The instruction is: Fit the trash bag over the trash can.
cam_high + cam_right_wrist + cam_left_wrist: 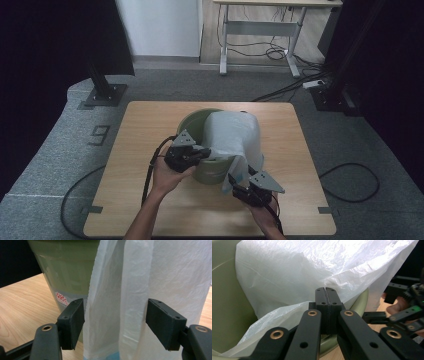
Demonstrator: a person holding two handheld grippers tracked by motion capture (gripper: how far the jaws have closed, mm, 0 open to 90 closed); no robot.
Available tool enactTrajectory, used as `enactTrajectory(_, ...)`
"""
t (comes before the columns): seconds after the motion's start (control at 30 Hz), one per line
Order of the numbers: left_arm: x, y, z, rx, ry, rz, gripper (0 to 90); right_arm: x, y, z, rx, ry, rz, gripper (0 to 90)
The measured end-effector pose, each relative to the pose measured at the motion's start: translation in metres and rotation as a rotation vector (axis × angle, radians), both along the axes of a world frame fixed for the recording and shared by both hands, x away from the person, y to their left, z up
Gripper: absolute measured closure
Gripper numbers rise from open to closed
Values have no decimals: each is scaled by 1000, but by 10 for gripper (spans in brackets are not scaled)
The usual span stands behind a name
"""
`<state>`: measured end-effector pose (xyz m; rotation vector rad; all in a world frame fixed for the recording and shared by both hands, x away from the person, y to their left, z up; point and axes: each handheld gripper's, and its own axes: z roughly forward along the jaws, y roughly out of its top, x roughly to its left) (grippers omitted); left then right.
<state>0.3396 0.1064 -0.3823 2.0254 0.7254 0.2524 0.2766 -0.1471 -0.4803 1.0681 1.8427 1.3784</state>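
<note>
pinching white bag [312, 272] at bin [200, 122] rim, left gripper [326, 293]; right gripper [115, 322] agape

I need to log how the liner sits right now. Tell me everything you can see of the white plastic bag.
The white plastic bag is thin, translucent and crinkled. It drapes over the near-right rim of the green bin, part inside, part hanging down outside. The left gripper is shut on its edge at the rim; the hanging part lies between the open jaws of the right gripper.
</note>
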Motion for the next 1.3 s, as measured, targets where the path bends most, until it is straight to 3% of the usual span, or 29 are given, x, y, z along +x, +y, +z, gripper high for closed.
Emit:
enactTrajectory(0.2,0,1,1,-3,4,-1,899,7,11,-5,-22,-1,-2,409)
enactTrajectory(0.3,0,1,2,0,4,-4,899,11,13,-7,-27,-2,-4,553)
enactTrajectory(0.4,0,1,2,2,4,-5,900,15,10,-8,-19,-20,-19,801)
enactTrajectory(0.47,0,2,3,3,2,-4,900,15,6,-7,-25,-36,-17,867)
enactTrajectory(0.6,0,4,3,-1,2,0,900,13,-10,6,-50,-59,-33,880)
enactTrajectory(0.77,0,3,5,-1,1,-4,899,12,-30,34,-88,-123,-59,880)
enactTrajectory(1.0,2,7,7,-1,-5,14,892,16,-36,80,-134,-257,-45,881)
enactTrajectory(1.13,4,13,8,-16,-2,40,879,22,-35,104,-161,-306,-40,882)
enactTrajectory(1.23,4,16,9,-25,-11,63,831,25,-33,117,-191,-331,-30,883)
enactTrajectory(1.3,2,16,11,-43,-35,72,732,26,-32,123,-200,-341,-22,883)
